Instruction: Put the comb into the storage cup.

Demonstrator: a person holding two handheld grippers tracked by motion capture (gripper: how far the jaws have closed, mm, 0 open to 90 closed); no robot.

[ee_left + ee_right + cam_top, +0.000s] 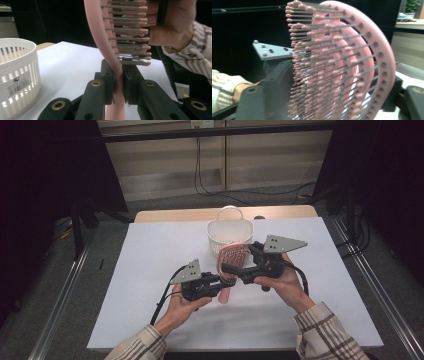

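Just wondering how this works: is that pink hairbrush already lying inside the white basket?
No, the pink hairbrush is held up above the table in front of the white basket, its handle clamped in the left gripper.

Both hands raised over the table, grippers facing inward.
Left gripper point(223, 282) is clamped tight; right gripper point(231, 268) has jaws partly apart, forearms angled in from below.

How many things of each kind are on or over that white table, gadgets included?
Pink hairbrush: 1
White slotted basket: 1
Hand-held grippers: 2, left hand-held gripper and right hand-held gripper
Total: 4
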